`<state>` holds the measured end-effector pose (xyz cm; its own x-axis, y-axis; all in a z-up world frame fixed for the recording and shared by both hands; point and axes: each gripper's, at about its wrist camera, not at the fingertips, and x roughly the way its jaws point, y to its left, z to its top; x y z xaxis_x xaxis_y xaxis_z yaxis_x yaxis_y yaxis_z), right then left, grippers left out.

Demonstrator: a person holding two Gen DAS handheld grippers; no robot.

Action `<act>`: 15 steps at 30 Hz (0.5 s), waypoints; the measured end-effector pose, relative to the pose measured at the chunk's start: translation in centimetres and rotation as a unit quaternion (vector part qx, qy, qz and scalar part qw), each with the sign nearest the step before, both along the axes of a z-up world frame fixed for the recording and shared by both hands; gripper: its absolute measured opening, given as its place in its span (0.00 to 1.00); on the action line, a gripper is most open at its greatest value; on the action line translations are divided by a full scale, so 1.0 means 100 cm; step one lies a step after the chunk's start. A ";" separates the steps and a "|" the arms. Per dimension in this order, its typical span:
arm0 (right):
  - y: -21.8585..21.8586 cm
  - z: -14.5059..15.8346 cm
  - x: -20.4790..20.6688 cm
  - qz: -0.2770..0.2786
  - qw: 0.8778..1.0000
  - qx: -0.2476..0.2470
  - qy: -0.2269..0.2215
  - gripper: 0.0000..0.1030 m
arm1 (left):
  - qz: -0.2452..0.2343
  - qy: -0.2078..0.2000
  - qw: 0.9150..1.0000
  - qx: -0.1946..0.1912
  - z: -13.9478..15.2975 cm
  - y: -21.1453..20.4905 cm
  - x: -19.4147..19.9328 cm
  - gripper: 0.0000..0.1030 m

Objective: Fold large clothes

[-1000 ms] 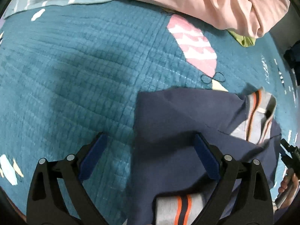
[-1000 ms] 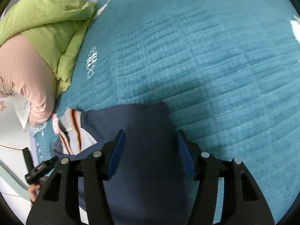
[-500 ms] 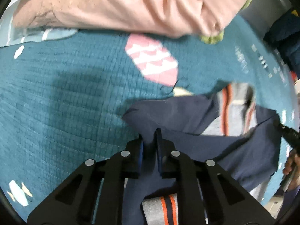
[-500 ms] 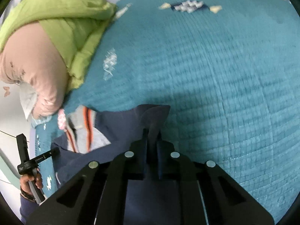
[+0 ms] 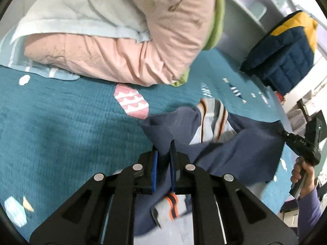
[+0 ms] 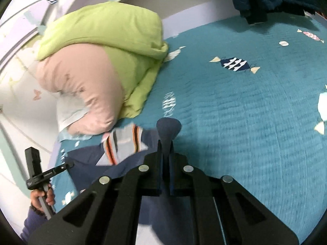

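A navy garment (image 5: 241, 153) with a grey, orange-striped band (image 5: 214, 120) hangs lifted above the teal quilted bed cover (image 5: 61, 126). My left gripper (image 5: 163, 153) is shut on one navy corner. My right gripper (image 6: 166, 153) is shut on another navy corner (image 6: 168, 130), which sticks up between the pads. The striped band (image 6: 124, 143) also shows in the right wrist view, left of the gripper. Each view shows the other hand-held gripper at its edge: the right one (image 5: 302, 143), the left one (image 6: 36, 171).
A pink and green duvet (image 5: 132, 47) with a pale blue pillow lies heaped at the head of the bed; it also shows in the right wrist view (image 6: 98, 65). A navy and yellow quilted jacket (image 5: 286, 51) hangs at the far side. The teal cover (image 6: 245, 112) stretches to the right.
Both grippers closed on navy corners of the garment a second ago and have since lifted it off the bed; the cloth now hangs between them and more of the room shows.
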<state>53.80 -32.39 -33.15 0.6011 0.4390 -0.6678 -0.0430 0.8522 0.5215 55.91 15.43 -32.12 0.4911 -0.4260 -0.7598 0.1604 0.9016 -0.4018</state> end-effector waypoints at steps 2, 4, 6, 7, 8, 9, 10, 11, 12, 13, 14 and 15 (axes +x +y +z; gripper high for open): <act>0.000 0.009 -0.022 0.007 1.000 0.003 -0.004 0.04 | -0.004 -0.013 1.000 -0.006 0.008 -0.011 -0.018 0.09; 0.003 0.020 -0.045 0.013 1.000 0.001 -0.008 0.04 | -0.009 -0.022 1.000 -0.012 0.016 -0.013 -0.043 0.09; 0.003 0.030 -0.077 0.020 1.000 -0.004 -0.012 0.04 | -0.016 -0.034 0.999 -0.012 0.029 -0.012 -0.076 0.09; 0.003 0.034 -0.093 0.024 1.000 -0.007 -0.012 0.04 | -0.017 -0.038 0.999 -0.009 0.034 -0.012 -0.089 0.09; 0.004 0.037 -0.105 0.027 1.000 -0.007 -0.010 0.04 | -0.018 -0.039 0.999 -0.008 0.037 -0.011 -0.103 0.09; 0.002 0.039 -0.123 0.028 1.000 -0.007 -0.008 0.04 | -0.020 -0.040 0.999 -0.007 0.040 -0.009 -0.117 0.09; 0.000 0.040 -0.140 0.033 0.999 -0.010 -0.003 0.04 | -0.021 -0.042 0.999 -0.004 0.041 -0.006 -0.133 0.09; 0.000 0.041 -0.152 0.035 0.999 -0.010 0.000 0.04 | -0.020 -0.041 0.999 -0.005 0.042 -0.003 -0.148 0.09; -0.001 0.038 -0.169 0.039 0.999 -0.008 0.009 0.04 | -0.019 -0.039 0.999 -0.009 0.042 0.000 -0.161 0.09; -0.001 0.034 -0.185 0.043 0.999 -0.012 0.021 0.04 | -0.020 -0.036 0.999 -0.013 0.042 0.005 -0.179 0.09; 0.000 0.031 -0.198 0.045 0.998 -0.016 0.028 0.04 | -0.019 -0.034 0.999 -0.010 0.041 0.008 -0.195 0.09; 0.001 0.024 -0.214 0.050 0.998 -0.016 0.041 0.04 | -0.016 -0.031 0.999 -0.007 0.038 0.011 -0.209 0.09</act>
<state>32.36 -32.30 -30.71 0.4973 0.4715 -0.7283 -0.0871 0.8624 0.4987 34.99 16.58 -28.28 0.5232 -0.4534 -0.7216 0.2147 0.8895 -0.4033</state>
